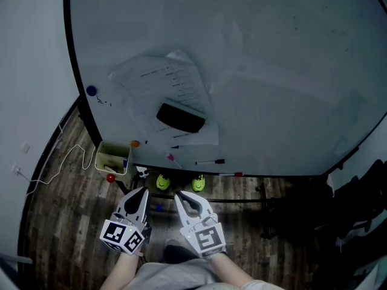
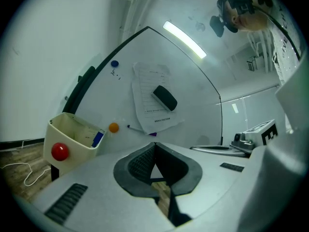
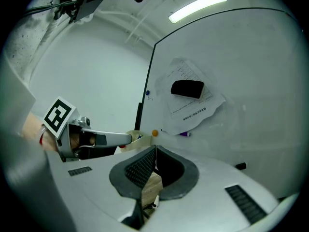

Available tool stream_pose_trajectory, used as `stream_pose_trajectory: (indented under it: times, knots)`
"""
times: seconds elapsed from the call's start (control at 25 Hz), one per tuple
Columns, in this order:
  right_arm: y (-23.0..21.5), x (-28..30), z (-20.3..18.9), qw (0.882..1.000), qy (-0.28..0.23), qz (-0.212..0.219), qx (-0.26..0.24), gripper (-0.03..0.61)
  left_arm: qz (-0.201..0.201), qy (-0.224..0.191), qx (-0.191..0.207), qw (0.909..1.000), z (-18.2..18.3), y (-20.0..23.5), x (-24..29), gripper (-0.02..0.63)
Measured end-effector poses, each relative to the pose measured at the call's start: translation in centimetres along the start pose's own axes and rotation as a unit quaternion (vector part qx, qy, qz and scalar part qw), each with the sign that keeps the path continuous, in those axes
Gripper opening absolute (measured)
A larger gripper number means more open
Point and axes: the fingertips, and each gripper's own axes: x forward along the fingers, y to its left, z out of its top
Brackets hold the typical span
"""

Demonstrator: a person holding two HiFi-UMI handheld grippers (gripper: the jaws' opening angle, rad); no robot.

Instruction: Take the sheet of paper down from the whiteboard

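Paper [image 1: 172, 89] hangs crooked on the whiteboard [image 1: 284, 71], pinned under a black eraser [image 1: 180, 118]. The left gripper [image 1: 140, 192] and right gripper [image 1: 181, 197] sit low, well short of it, both with jaws pressed together on nothing. Tugging the sheet from under the eraser would likely tear it. Lifting the eraser alone could let the sheet slide down onto the markers [image 1: 210, 161]. There may be two overlapping sheets, so one could get left behind.

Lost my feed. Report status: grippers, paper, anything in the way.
Left gripper and right gripper shut, empty, short of the whiteboard. Sheet of paper up on it, untouched. Black eraser sits on the sheet.
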Motion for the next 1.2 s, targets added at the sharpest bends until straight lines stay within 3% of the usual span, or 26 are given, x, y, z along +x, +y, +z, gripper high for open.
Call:
stream_pose_trajectory:
  times: [0.48,0.76,1.2]
  knots:
    - [-2.6,2.8,1.2,1.0,-0.012,0.022,-0.004,0.018,0.01,-0.012,0.012,0.9998,1.9,0.5,3.8,0.014]
    - [-3.2,3.7,1.8,0.998,-0.031,0.039,-0.029,0.018,0.016,-0.021,0.038,0.9989,2.6,0.7,5.6,0.014]
    - [-4.0,5.1,2.4,0.995,-0.031,0.049,-0.079,0.018,0.014,-0.027,0.032,0.999,3.5,1.2,7.1,0.014]
